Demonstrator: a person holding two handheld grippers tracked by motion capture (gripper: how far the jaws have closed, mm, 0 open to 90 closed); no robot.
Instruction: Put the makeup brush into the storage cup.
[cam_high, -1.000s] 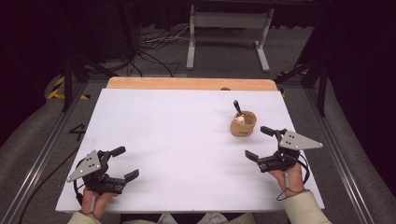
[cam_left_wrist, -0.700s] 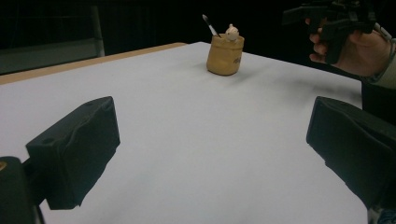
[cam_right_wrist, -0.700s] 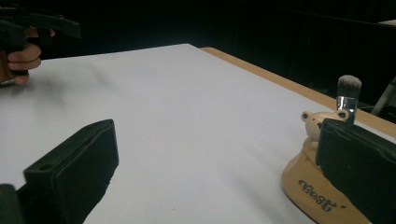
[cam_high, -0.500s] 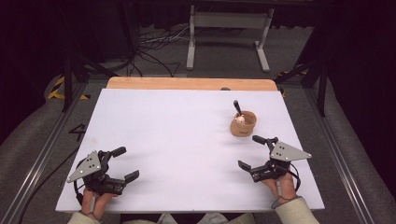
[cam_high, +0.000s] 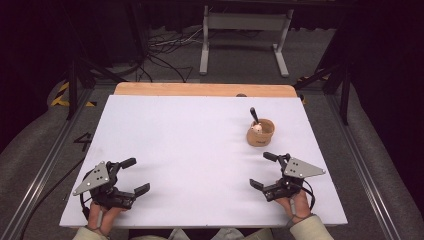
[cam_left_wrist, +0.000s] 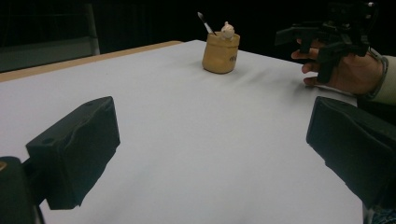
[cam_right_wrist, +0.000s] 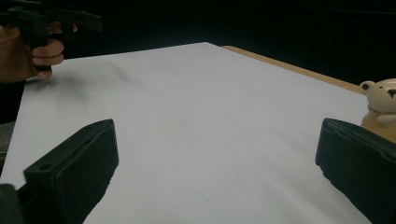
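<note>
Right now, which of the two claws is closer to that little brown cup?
The right claw. It sits just in front of the cup on the table's right side, while the left claw rests far across at the near left corner.

Overhead camera faces forward; both low tongs cameras share the table (cam_high: 200, 145).

A white bench (cam_high: 190, 145) with a wooden strip (cam_high: 205, 89) along its far edge stands on grey floor (cam_high: 240, 60). Beyond it, a grey metal frame (cam_high: 243, 22), black cables (cam_high: 160, 50) and dark surroundings; yellow-black tape (cam_high: 62, 95) marks the floor off the far left corner.
</note>
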